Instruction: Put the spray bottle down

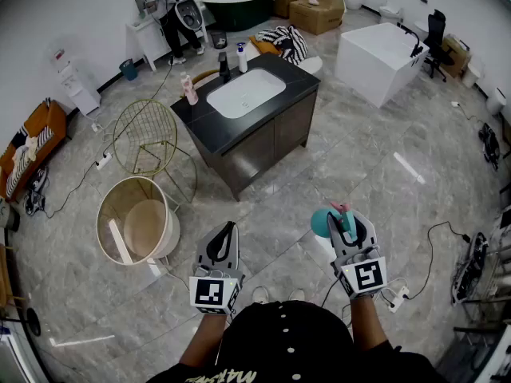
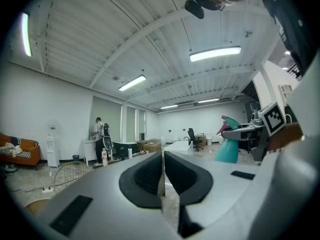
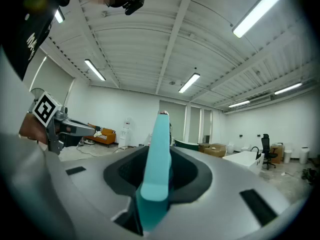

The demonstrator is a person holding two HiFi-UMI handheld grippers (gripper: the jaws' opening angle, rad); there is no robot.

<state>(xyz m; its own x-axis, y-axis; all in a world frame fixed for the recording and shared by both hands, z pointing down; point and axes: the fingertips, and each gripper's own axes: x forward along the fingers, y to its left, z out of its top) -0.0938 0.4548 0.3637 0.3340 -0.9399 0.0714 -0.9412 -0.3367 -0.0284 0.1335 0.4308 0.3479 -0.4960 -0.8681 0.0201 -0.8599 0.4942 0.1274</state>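
Note:
A teal spray bottle with a pink trigger is held off the floor, and my right gripper is shut on its head. In the right gripper view the teal bottle fills the gap between the dark pads of the right gripper. My left gripper is level beside it, to the left, and holds nothing. Its jaws stand together in the left gripper view, where the left gripper is shut and the bottle shows off to the right.
Ahead stands a black vanity counter with a white sink and a few bottles. A gold wire chair and a round beige basket are at the left. A white bathtub is at the right. Cables cross the floor. A person stands far back.

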